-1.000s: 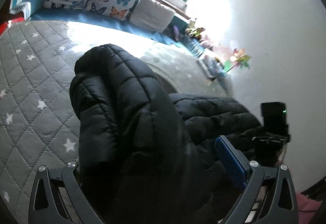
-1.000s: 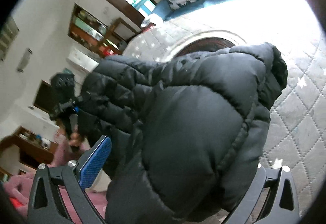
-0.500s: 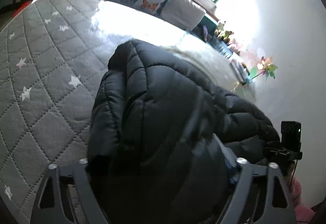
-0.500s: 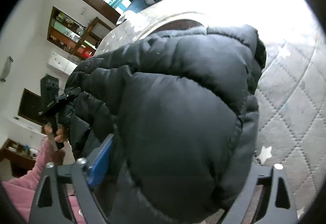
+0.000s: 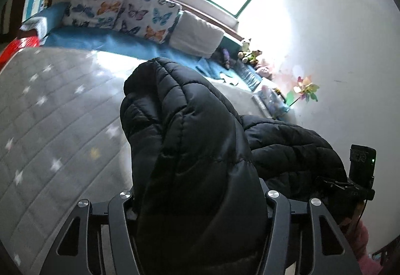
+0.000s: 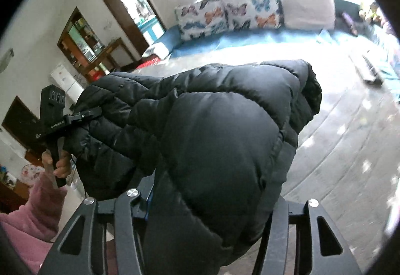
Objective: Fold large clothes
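Note:
A black puffer jacket (image 5: 195,150) hangs bunched between my two grippers, lifted above the grey star-quilted bed (image 5: 50,129). My left gripper (image 5: 200,202) is shut on one part of the jacket; its fingertips are buried in the fabric. My right gripper (image 6: 212,202) is shut on another part of the jacket (image 6: 220,140), with a blue pad edge showing at the left finger. The right gripper's body shows in the left wrist view (image 5: 360,175); the left gripper's body shows in the right wrist view (image 6: 55,119), held by a hand in a pink sleeve.
Butterfly-print pillows (image 5: 120,12) and a white pillow (image 5: 195,34) line the head of the bed under a window. Toys and a paper pinwheel (image 5: 305,89) sit along the white wall. Wooden shelves and a doorway (image 6: 105,32) stand beyond the bed.
Both grippers have closed further on the jacket and lifted it; the views tilted up toward the pillows and window, and the blue pads are now mostly buried in fabric.

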### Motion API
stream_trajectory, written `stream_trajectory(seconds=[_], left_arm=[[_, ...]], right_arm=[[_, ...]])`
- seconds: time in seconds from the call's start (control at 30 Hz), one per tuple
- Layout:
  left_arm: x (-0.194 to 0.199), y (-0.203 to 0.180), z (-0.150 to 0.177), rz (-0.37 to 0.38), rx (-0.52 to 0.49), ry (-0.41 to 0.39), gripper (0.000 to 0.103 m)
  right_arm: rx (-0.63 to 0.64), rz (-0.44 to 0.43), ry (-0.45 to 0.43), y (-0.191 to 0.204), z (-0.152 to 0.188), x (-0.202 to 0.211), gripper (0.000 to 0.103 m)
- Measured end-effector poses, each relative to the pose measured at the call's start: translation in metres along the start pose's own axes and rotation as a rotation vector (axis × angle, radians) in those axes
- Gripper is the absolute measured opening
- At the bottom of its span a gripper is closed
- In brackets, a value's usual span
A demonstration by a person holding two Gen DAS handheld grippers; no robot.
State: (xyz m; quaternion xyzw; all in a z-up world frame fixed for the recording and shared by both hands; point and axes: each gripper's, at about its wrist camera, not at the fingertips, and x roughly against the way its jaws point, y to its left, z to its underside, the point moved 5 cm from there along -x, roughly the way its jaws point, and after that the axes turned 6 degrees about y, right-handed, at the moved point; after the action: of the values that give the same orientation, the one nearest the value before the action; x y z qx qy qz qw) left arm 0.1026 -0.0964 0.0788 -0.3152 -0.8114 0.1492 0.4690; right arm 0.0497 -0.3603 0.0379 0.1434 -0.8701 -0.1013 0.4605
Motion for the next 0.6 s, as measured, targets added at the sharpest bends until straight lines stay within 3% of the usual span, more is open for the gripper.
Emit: stream_trajectory(seconds=[0.33,0.6], left_arm=[[-0.091,-0.1,-0.12,0.059,-0.051,0.018,0.062],[-0.18,-0.145,-0.19,0.07,-0.053,0.057,0.062]], right_arm=[[-0.005,0.157,-0.117,-0.053,-0.056,0.045,0.058],[-0.056,0.201,-0.141,-0.101,-0.076,0.052,0.058]])
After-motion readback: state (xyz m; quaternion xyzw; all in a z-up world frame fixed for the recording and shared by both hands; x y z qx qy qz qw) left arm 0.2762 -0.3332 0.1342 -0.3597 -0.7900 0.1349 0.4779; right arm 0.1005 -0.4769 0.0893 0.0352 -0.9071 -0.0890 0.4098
